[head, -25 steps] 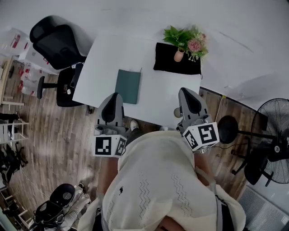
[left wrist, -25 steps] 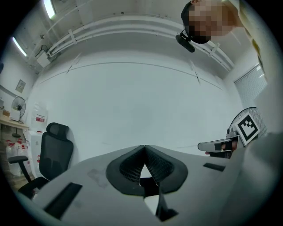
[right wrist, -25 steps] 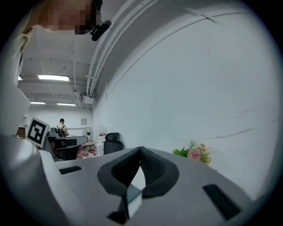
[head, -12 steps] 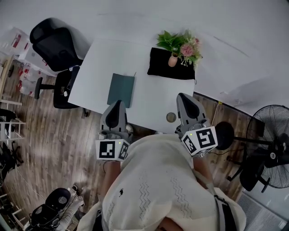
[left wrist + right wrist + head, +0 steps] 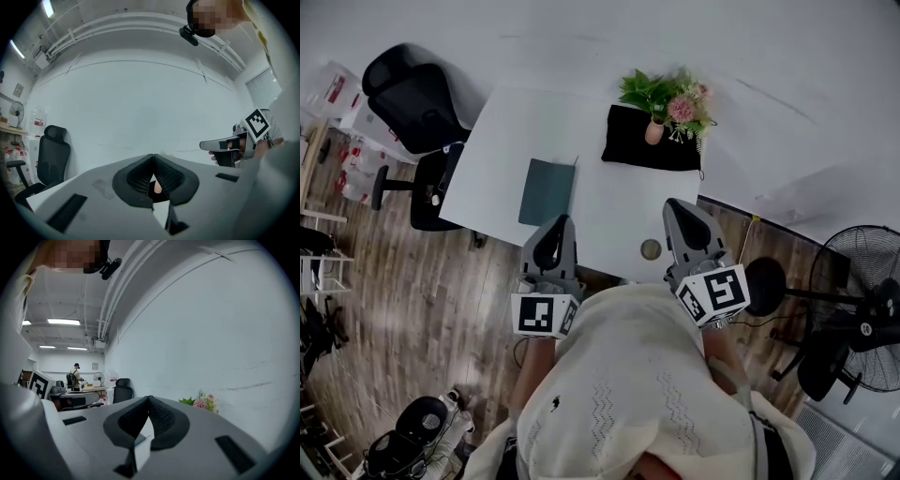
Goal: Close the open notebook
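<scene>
— The fingers?
— Left gripper: pressed together, holding nothing. Right gripper: tips touching, empty too.
— The notebook?
— Shut, flat on the table, near its front edge, where both grippers hover.

Left gripper, right gripper: jaws together

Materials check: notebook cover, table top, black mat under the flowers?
Notebook: dark green matte cover, no glare; likely card or faux leather, unclear which.
Table: smooth, plain white top, probably laminate or painted board.
Mat: black, dull, slightly uneven edge; looks like fabric or felt.
</scene>
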A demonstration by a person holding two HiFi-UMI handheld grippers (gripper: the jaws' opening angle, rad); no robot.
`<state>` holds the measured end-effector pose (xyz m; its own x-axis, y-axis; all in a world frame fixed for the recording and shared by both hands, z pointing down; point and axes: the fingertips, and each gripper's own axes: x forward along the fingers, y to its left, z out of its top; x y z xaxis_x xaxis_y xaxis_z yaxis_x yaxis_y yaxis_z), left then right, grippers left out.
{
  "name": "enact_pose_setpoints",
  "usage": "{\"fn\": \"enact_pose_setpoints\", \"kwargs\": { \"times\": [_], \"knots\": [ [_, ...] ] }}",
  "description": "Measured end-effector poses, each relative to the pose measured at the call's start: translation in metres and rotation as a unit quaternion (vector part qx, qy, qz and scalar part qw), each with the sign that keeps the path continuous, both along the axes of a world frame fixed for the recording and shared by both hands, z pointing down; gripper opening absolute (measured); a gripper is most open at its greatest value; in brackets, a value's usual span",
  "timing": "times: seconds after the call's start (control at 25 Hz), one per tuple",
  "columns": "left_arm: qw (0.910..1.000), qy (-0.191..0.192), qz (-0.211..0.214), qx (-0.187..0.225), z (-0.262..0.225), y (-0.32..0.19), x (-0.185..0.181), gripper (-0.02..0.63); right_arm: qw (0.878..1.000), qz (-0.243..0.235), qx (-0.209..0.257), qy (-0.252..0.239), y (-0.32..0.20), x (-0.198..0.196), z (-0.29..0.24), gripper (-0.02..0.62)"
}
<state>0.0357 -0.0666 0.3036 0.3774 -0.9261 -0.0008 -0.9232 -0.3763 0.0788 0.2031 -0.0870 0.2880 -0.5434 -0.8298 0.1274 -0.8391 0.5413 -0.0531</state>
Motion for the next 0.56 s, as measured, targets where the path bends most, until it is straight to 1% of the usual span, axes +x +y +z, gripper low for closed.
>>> {"fn": "enact_pose_setpoints", "kwargs": {
  "times": [0.16, 0.56],
  "knots": [
    [1.0, 0.002, 0.0, 0.0, 0.003, 0.001, 0.005, 0.012, 1.0, 0.001, -0.007, 0.005, 0.001, 0.005, 0.004, 0.0],
    [0.9999, -0.003, -0.016, -0.002, 0.006, 0.001, -0.006, 0.012, 1.0, -0.003, -0.011, 0.005, 0.005, 0.002, 0.007, 0.001]
  ]
}}
